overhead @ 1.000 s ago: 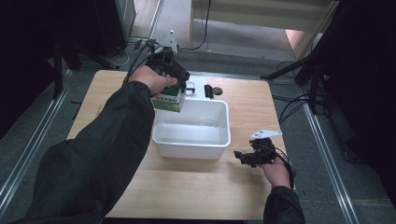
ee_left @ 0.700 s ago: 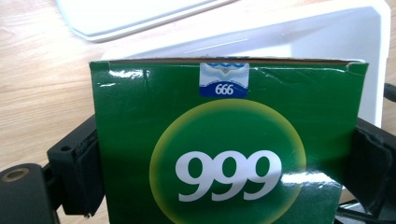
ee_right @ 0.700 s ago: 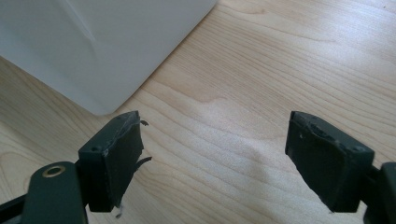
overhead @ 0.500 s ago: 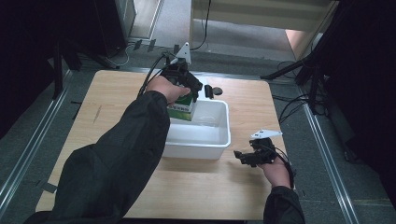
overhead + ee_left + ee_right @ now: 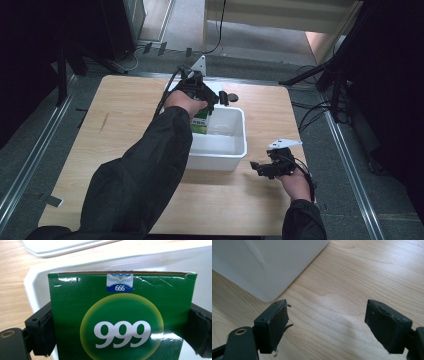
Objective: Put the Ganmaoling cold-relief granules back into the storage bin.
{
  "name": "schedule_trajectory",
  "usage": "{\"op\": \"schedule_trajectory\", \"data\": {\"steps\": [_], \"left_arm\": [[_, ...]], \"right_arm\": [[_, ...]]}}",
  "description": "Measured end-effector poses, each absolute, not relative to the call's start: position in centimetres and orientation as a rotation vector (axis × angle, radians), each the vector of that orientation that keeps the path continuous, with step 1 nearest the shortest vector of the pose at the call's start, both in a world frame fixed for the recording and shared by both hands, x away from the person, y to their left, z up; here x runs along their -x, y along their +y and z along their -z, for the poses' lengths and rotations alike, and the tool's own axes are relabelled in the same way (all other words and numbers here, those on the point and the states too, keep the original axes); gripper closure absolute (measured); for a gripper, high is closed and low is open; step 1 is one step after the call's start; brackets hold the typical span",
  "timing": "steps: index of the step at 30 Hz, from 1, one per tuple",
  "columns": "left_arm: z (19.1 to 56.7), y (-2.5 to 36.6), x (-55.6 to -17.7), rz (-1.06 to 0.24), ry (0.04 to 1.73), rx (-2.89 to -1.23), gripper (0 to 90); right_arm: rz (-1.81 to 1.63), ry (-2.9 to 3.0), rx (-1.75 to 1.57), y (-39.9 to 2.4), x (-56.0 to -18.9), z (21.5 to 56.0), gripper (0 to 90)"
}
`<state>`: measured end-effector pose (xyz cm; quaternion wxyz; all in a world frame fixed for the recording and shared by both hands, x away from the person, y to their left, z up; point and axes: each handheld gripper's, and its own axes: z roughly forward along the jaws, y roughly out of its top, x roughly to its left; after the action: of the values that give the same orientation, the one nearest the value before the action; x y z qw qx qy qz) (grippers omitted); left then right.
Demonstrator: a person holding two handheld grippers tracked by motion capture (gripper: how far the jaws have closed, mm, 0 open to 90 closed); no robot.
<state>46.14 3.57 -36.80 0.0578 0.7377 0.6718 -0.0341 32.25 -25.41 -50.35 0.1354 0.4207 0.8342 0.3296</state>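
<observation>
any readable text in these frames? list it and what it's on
"999": big white digits in the yellow-ringed circle on the front of the green cardboard box clamped in the left gripper.
"666": white digits on the small blue-and-white sticker at the box's top edge.
In the high view the box's print is too small to read.

Your arms wear dark long sleeves. Each hand carries a black two-jaw gripper, left gripper and right gripper, topped by a grey three-cornered plate. A black cable trails beside the left gripper.
</observation>
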Motion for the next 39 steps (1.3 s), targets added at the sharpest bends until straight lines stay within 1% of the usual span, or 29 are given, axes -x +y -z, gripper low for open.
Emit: {"op": "schedule_trajectory", "data": {"steps": [3,11,25,28,31,39], "left_arm": [[37.3,3.1,-46.2,0.078,2.049,-2.245,5.4],[37.9,2.3,-46.6,0.075,2.07,-2.228,5.2],[38.7,2.7,-46.6,0.083,2.104,-2.195,4.4],[38.7,2.7,-46.6,0.077,2.103,-2.198,3.8],[38.4,2.6,-46.6,0.049,2.106,-2.167,2.7],[37.6,2.8,-46.4,0.051,2.071,-2.19,2.7]], "right_arm": [[-0.957,2.42,-1.219,-25.4,-32.2,50.4,19.0],[-0.962,2.422,-1.209,-25.4,-32.3,50.3,19.0],[-0.967,2.428,-1.2,-25.3,-32.2,50.2,19.0],[-0.965,2.429,-1.2,-25.2,-32.2,50.2,19.0],[-0.965,2.431,-1.195,-25.2,-32.2,50.3,19.0],[-0.967,2.428,-1.194,-25.3,-32.2,50.2,19.1]]}}
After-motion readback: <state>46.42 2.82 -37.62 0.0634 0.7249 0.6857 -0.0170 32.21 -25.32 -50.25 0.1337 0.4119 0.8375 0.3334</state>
